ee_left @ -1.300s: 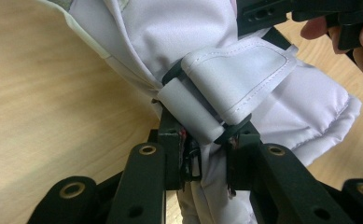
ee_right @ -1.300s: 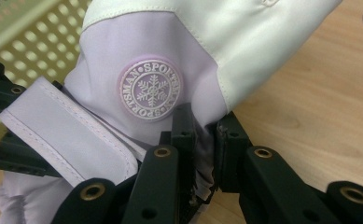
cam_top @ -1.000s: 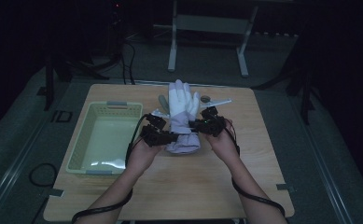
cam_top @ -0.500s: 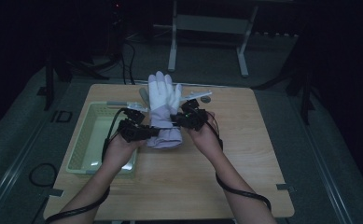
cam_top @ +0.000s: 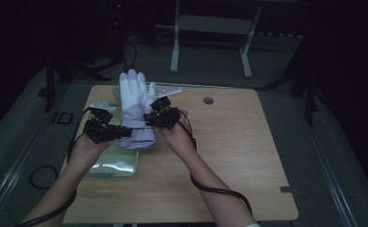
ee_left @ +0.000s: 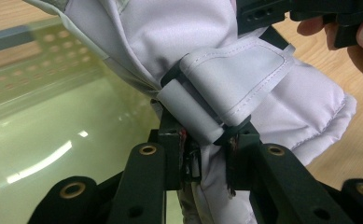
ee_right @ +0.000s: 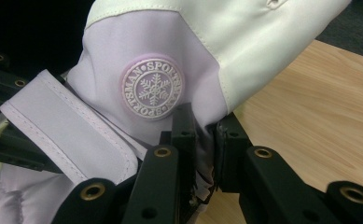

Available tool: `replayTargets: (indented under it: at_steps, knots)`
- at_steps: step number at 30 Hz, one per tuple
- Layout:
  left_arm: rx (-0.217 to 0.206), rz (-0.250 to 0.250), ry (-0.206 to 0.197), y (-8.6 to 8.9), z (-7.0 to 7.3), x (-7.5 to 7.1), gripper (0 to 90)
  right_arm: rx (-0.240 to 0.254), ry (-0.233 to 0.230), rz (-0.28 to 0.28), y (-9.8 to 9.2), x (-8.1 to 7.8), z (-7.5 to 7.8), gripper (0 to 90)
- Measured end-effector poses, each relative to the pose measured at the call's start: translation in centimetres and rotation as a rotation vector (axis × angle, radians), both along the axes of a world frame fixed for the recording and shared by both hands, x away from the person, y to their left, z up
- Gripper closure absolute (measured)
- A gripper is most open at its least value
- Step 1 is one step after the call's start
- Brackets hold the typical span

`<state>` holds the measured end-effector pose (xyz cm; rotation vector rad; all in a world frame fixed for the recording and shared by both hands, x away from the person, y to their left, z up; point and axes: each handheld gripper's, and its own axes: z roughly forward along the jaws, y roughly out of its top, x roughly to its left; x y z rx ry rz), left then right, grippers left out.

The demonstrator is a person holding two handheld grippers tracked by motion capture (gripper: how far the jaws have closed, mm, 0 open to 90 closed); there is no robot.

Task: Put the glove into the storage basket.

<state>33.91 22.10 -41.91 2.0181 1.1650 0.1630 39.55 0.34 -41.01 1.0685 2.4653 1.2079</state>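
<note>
A white and pale lilac winter glove is held up off the table, fingers pointing away from me. My left gripper is shut on its wrist part from the left; in the left gripper view the jaws pinch the glove fabric under its strap, gripper. My right gripper is shut on the glove from the right; in the right gripper view the glove shows a round snowflake badge just above the closed jaws, gripper.
A pale green plastic tray sits on the wooden table at the left, partly under the glove and my left hand; tray lies below. A flat pale item lies near the far edge. A round hole marks the tabletop.
Both grippers, still shut on the glove, have carried it leftward and slightly up, from the table's middle to above the tray's right edge.
</note>
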Motion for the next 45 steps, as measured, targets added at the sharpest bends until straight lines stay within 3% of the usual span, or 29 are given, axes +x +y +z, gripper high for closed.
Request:
replayTargets:
  at_steps: [9,14,17,25,32,37,42,45]
  knots:
    - [0.029,-0.014,0.025,4.8,-1.0,-0.7,73.3,0.005,0.034,0.009,5.0,-0.4,-1.2,80.7]
    - [0.06,-0.05,0.061,6.5,-2.4,-1.0,73.3,0.009,0.065,0.008,6.6,-1.1,-2.9,80.8]
    - [0.077,-0.057,0.122,7.4,-4.6,-1.2,73.3,-0.028,0.103,0.012,8.1,-1.8,-5.4,80.8]
    - [0.04,-0.031,0.215,7.9,-8.4,-1.0,73.1,-0.116,0.166,0.036,9.6,-1.5,-8.8,80.7]
    - [0.036,0.001,0.268,8.3,-9.9,-0.4,72.6,-0.209,0.173,0.046,11.0,-1.1,-9.5,80.7]
    - [0.066,0.021,0.335,8.0,-10.5,0.2,72.1,-0.298,0.18,0.043,12.2,-1.0,-10.1,80.0]
    - [0.131,0.044,0.354,7.5,-10.6,0.3,67.7,-0.309,0.17,0.049,12.6,-1.1,-10.4,71.8]
    - [0.155,0.055,0.35,7.3,-10.6,0.3,65.4,-0.285,0.152,0.057,12.3,-1.2,-10.1,63.7]
